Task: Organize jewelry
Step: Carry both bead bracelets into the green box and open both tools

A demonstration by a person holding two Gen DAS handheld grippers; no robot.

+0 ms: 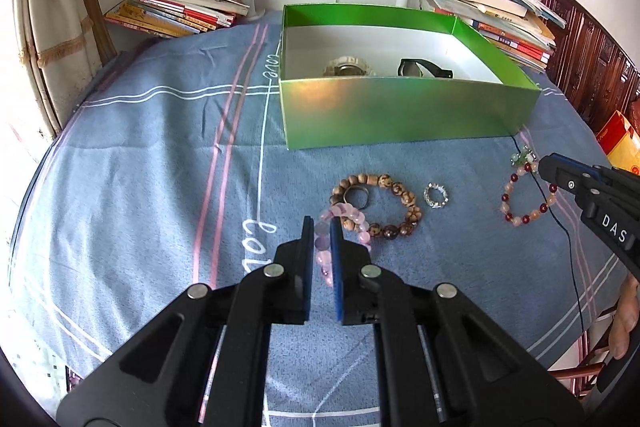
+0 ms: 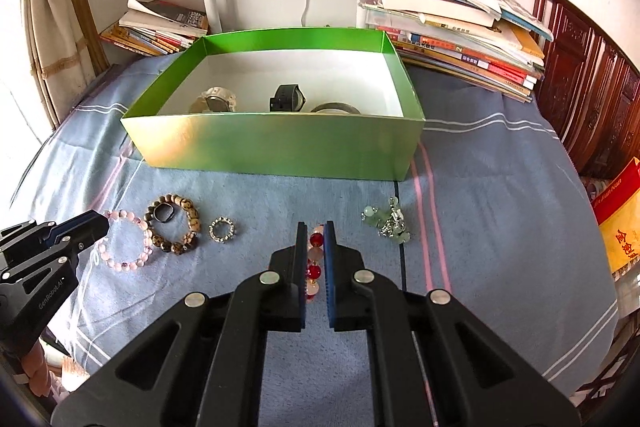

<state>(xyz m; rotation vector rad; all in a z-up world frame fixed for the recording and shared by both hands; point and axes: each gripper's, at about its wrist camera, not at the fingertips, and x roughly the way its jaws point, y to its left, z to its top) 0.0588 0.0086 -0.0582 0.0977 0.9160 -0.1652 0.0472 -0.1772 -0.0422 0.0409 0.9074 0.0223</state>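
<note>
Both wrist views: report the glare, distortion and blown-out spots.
Left wrist view: a warm glare patch sits on the glossy green cardboard box; the window side at far left is blown out, and fisheye bends the blue striped bedsheet. Right wrist view: the same sheen on the box front, with a black vignette at the corners.

Bright green box [image 2: 280,143] with a white inside, sitting on a blue cloth [image 1: 140,155] striped pink and white, and in front a pale pink bead bracelet [image 2: 124,243], a mottled brown wooden one [image 2: 176,227], and a red-and-peach one [image 1: 520,195].
</note>
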